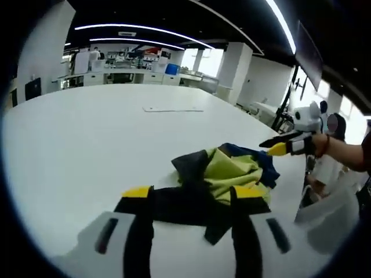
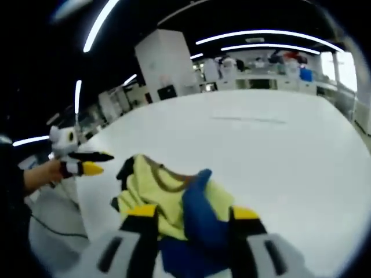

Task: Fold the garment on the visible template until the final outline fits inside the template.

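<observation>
Garment (image 1: 223,179) of yellow-green, dark blue and black cloth lies crumpled in a heap on the white table (image 1: 87,145), just ahead of both tools, and by my reading the folding has not yet started; in the left gripper view it sits directly beyond the left gripper (image 1: 194,200), whose yellow-tipped jaws stand wide apart with nothing held, one tip to each side of the black near edge of the heap; that straddling pose looks like an approach toward a hem or corner to pull the cloth flat; the right gripper (image 2: 188,213) is likewise spread and empty in its own view, its tips hovering over the blue fold, though whether they touch the cloth I cannot tell; seen from the left tool, the right one comes in at the far side of the heap, held in a person's hand (image 1: 320,143), with its tips close to the blue edge; a thin pale strip (image 1: 173,109) lies well beyond the heap on the table, possibly part of the template outline, but too faint to be sure; no clear template border is readable under the cloth; sleeves, collar and the garment's overall shape are lost in the bundle; the near hem is partly covered by the jaws.
</observation>
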A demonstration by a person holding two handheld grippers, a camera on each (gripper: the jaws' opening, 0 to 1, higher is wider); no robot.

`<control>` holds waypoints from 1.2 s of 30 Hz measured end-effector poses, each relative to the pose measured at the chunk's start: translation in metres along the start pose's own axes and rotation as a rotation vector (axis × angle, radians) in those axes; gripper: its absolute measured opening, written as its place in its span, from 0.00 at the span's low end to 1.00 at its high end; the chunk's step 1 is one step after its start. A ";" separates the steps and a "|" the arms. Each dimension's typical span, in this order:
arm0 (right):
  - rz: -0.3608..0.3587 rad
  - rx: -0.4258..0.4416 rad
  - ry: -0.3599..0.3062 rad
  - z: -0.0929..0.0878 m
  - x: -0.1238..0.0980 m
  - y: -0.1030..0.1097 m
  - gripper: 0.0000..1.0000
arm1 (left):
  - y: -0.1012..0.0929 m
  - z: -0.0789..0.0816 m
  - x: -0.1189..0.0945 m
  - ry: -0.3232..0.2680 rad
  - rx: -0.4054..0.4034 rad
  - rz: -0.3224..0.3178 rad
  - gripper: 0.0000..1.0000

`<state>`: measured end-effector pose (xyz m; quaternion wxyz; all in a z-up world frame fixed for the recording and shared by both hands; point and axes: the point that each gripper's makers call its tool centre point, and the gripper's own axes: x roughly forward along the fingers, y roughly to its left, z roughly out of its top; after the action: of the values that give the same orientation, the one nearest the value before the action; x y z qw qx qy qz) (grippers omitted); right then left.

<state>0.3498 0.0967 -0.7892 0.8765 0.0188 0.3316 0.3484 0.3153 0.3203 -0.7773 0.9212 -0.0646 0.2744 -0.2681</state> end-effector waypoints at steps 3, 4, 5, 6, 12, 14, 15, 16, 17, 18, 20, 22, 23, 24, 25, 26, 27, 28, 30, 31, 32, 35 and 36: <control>0.001 -0.007 0.021 -0.004 0.008 -0.003 0.39 | -0.001 -0.007 0.009 0.019 -0.003 -0.008 0.43; 0.002 -0.010 0.026 -0.005 0.009 -0.003 0.38 | -0.001 -0.009 0.011 0.027 -0.003 -0.012 0.42; 0.006 -0.012 0.033 -0.006 0.012 -0.002 0.36 | -0.003 -0.012 0.013 0.040 -0.001 -0.018 0.40; 0.008 -0.017 0.039 -0.007 0.014 -0.005 0.34 | -0.004 -0.014 0.015 0.047 -0.002 -0.020 0.39; 0.001 -0.045 0.067 -0.014 0.016 -0.008 0.23 | -0.005 -0.023 0.023 0.074 -0.011 -0.046 0.31; -0.001 -0.039 0.070 -0.014 0.015 -0.008 0.18 | -0.005 -0.024 0.025 0.076 -0.009 -0.044 0.27; 0.002 -0.035 0.069 -0.014 0.013 -0.008 0.16 | -0.004 -0.024 0.025 0.077 -0.009 -0.042 0.25; 0.002 -0.033 0.069 -0.014 0.013 -0.009 0.14 | -0.003 -0.024 0.026 0.078 -0.011 -0.042 0.22; 0.003 -0.031 0.071 -0.015 0.013 -0.009 0.13 | -0.004 -0.025 0.027 0.086 -0.023 -0.049 0.20; 0.002 -0.030 0.074 -0.015 0.013 -0.008 0.12 | -0.006 -0.027 0.027 0.094 -0.030 -0.059 0.16; 0.007 -0.032 0.076 -0.015 0.013 -0.008 0.09 | -0.008 -0.033 0.029 0.121 -0.025 -0.078 0.09; 0.009 -0.032 0.075 -0.015 0.013 -0.007 0.06 | -0.008 -0.037 0.030 0.139 -0.006 -0.073 0.04; 0.011 -0.030 0.072 -0.015 0.012 -0.006 0.04 | -0.009 -0.038 0.030 0.145 0.011 -0.071 0.01; 0.012 -0.026 0.072 -0.015 0.012 -0.006 0.04 | -0.009 -0.039 0.030 0.148 0.021 -0.070 0.00; 0.012 -0.019 0.068 -0.014 0.010 -0.005 0.03 | -0.007 -0.039 0.029 0.150 0.034 -0.066 0.00; 0.011 -0.014 0.064 -0.013 0.009 -0.006 0.03 | -0.007 -0.039 0.028 0.148 0.046 -0.064 0.00; 0.010 -0.009 0.059 -0.012 0.007 -0.006 0.02 | -0.007 -0.038 0.027 0.148 0.062 -0.065 0.00; 0.010 -0.006 0.055 -0.011 0.005 -0.004 0.02 | -0.008 -0.037 0.026 0.150 0.073 -0.066 0.00; 0.014 -0.002 0.047 -0.009 0.003 -0.005 0.01 | -0.010 -0.033 0.023 0.144 0.094 -0.056 0.00; 0.013 0.005 0.041 -0.007 0.002 -0.005 0.01 | -0.011 -0.032 0.021 0.143 0.097 -0.058 0.00; 0.017 0.012 0.030 -0.005 0.001 -0.005 0.00 | -0.012 -0.029 0.019 0.139 0.094 -0.063 0.00; 0.027 0.016 0.010 0.001 -0.003 -0.004 0.00 | -0.023 -0.022 0.014 0.120 0.016 -0.133 0.00; 0.028 0.022 0.007 0.002 -0.004 -0.004 0.00 | -0.024 -0.019 0.013 0.113 0.008 -0.140 0.00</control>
<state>0.3507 0.0918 -0.7864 0.8702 0.0319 0.3381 0.3569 0.3027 0.2933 -0.7930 0.8836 -0.0645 0.3196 -0.3360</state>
